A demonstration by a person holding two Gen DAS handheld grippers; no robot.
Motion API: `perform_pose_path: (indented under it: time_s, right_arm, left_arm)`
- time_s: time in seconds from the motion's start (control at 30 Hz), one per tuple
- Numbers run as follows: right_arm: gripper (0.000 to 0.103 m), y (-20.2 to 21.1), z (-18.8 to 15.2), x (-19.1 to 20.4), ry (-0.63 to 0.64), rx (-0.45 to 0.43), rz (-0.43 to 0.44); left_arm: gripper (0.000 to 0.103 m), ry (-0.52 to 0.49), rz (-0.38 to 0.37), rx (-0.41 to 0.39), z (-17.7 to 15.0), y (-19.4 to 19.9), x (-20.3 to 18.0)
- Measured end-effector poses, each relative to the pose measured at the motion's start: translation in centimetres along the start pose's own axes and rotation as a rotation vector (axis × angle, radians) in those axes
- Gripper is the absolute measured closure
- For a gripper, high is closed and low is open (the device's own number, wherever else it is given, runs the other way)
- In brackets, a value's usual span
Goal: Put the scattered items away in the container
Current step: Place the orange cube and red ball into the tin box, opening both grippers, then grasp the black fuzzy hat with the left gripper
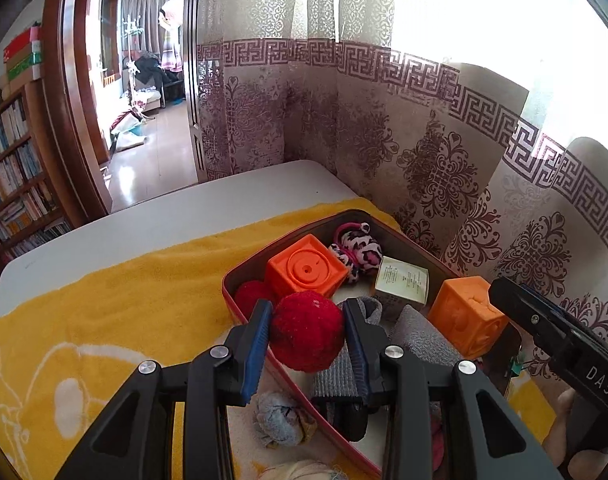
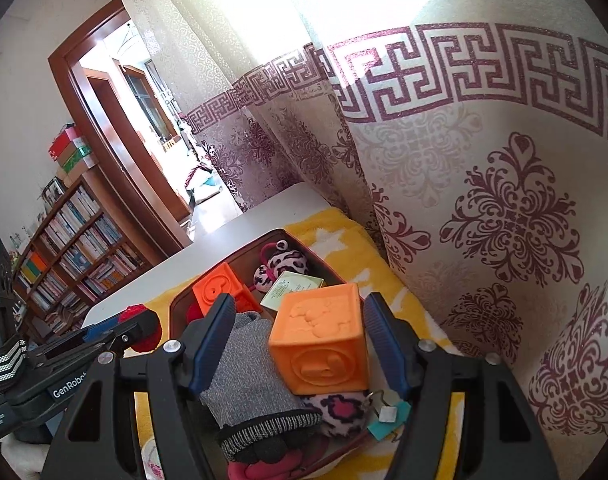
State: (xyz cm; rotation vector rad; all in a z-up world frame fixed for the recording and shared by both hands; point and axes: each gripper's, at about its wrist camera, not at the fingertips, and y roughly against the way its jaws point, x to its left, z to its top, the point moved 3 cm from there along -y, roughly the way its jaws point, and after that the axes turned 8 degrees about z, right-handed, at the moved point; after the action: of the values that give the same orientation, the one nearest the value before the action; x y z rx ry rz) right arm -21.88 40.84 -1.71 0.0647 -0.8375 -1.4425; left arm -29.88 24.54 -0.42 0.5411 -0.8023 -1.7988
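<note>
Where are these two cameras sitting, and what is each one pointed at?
Left wrist view: sits on the left gripper, looking down along its fingers at the red pompom they clamp above the container; the right gripper shows at the right edge.
Right wrist view: sits on the right gripper, whose open fingers flank an orange cube; the left gripper shows at left.
Both share container, cubes, yellow towel, curtain.
</note>
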Motion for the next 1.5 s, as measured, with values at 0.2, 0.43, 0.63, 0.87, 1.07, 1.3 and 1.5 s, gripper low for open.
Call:
perform_pose_path:
  time_s: [0.2,0.43,0.63,0.87,1.07,1.3,1.5]
  right_arm:
    - [0.032,0.0,0.0,-0.5,-0.012,-0.007,0.002]
    - [0.032,0.0,-0.4,0.3,0.012,-0.006,0.028]
    - [0.032,0.0,-0.8,1.1,0.041,-0.013,0.051]
    - [0.032,0.1,-1.3,2.4,0.096,-0.029,0.058]
    - [0.032,0.2,-1.7,3.4,0.122,-0.028,0.071]
    - [0.03,1.0,-3.8,6.4,0.179,0.048,0.179]
    - [0.028,1.4,-7.5,9.6,0.287,0.143,0.246]
  left_arm:
    - [0.06,0.008,-0.014,0.052,-0.4,-1.8,-0.2]
    - [0.058,0.07,0.004,0.048,-1.1,0.0,3.1]
    - [0.03,0.143,0.027,0.01,-3.1,3.1,7.2]
    - [0.03,0.21,0.053,0.022,-7.5,5.3,11.3]
    - [0.03,0.27,0.078,0.046,-11.5,6.6,14.4]
    - [0.03,0.299,0.09,0.081,-15.3,7.8,16.3]
    - [0.03,0.266,0.05,0.083,-17.2,9.1,15.8]
